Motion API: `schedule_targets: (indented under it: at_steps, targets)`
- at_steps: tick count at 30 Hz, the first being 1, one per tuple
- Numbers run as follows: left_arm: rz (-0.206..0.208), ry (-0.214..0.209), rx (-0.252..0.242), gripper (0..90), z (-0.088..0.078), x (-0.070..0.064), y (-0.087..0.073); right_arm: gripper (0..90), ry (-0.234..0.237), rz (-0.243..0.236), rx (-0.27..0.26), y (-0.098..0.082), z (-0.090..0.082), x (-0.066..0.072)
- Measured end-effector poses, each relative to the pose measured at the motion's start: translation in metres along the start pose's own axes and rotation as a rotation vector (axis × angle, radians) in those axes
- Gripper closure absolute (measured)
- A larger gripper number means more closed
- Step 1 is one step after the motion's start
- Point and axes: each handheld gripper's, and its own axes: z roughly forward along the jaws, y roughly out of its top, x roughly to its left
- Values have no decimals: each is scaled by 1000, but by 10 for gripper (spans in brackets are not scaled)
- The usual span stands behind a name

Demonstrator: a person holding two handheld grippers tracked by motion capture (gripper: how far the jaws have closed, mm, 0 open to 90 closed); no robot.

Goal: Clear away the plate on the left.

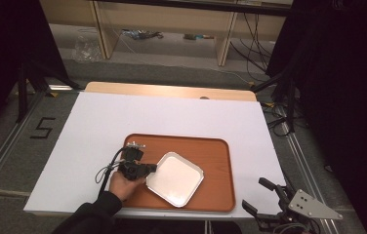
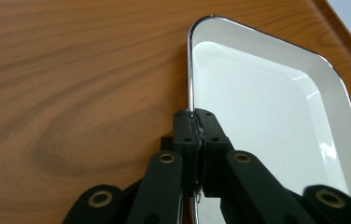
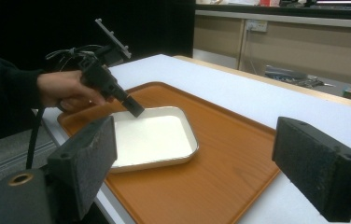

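- Closest to the high camera, the right gripper (image 1: 262,200) is seen at the table's near right corner, off the tray, with its jaws spread wide and nothing between them; in the right gripper view the two padded jaws stand far apart.
- Its grey three-cornered plate is seen on top, at the lower right of the high view.
- At the near left, the left gripper (image 1: 148,169) is held by the person's left hand (image 1: 123,184), a dark sleeve coming in from below.
- Its jaws are closed on the metal rim of the white dish (image 2: 276,121); in the left gripper view the two pads are pressed together over that rim.
- One corner of the white dish is turned toward the person, so a diamond shape is presented in the high view; it is seen inside the wooden tray (image 1: 215,161), in the near half and left of the middle.
- The wooden tray is laid on the white table cover (image 1: 98,126), toward the near edge.
- A black figure five (image 1: 42,127) is marked on the floor beside the table's left side.
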Motion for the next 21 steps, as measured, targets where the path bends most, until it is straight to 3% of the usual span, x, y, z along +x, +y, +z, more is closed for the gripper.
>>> schedule_targets:
  at_steps: [2, 4, 7, 10, 16, 21]
  targets:
    - [-5, -7, -2, 873, 0, 0, -1, 149, 1, 0, 0, 0, 0, 0]
    - [-18, 13, 9, 872, -2, -1, -3, 149, 0, 1, 0, 0, 0, 0]
    - [1, 28, -4, 869, -2, -4, -6, 149, 0, 1, 1, 0, 0, 0]
    - [-5, 14, 13, 865, -5, -2, -9, 149, 5, -7, 24, 1, -1, 0]
    - [29, 56, 17, 851, -11, -9, -17, 149, 8, -9, 26, 1, -1, -1]
    - [21, 62, 35, 829, -18, -11, -24, 149, 10, -9, 26, 1, -1, -1]
